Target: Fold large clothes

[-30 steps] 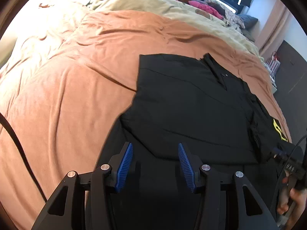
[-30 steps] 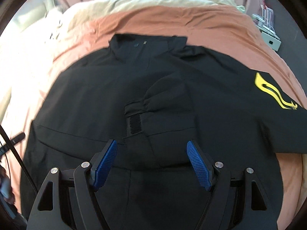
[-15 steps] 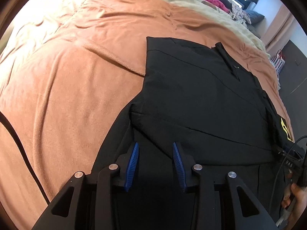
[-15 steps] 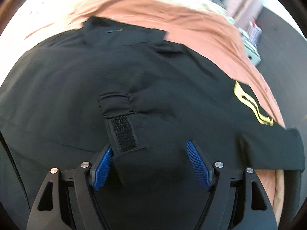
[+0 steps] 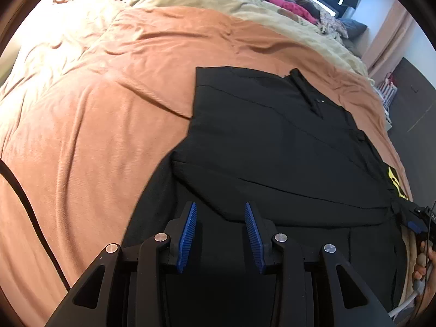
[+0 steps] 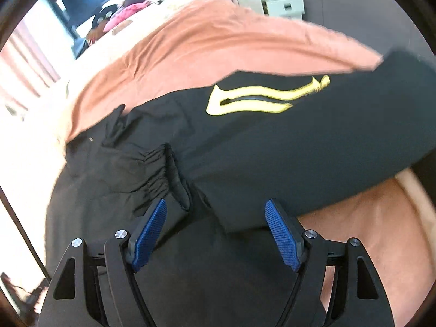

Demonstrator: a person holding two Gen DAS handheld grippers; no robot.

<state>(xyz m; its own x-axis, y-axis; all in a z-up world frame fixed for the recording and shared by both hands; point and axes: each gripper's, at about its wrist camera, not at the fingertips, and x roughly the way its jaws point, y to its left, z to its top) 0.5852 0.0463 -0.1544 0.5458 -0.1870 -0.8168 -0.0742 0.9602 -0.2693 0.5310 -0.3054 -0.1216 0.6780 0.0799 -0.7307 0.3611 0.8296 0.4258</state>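
A large black jacket [image 5: 272,147] lies spread on an orange blanket [image 5: 95,114] over a bed. My left gripper [image 5: 220,207] hovers over the jacket's near hem, with its jaws partly apart and no cloth pinched between the blue pads. In the right wrist view the jacket [image 6: 272,158] shows a yellow logo [image 6: 261,98] on one sleeve and a gathered cuff [image 6: 155,169] folded onto the body. My right gripper [image 6: 216,203] stands wide open just above a folded edge beside that cuff. It also shows at the right edge of the left view as the right gripper [image 5: 419,223], held by a hand [image 5: 422,261].
A cream duvet [image 5: 218,0] and pillows with pink cloth [image 5: 294,5] lie at the bed's far end by a window. A black cable [image 5: 27,204] crosses the blanket at left. Beyond the bed's right edge are a dark floor [image 6: 354,8] and a pale box [image 6: 280,5].
The left jaws have narrowed and the left gripper stays over the hem. The right gripper has swung right and rolled, so the logo sleeve and bed edge now fill its view.
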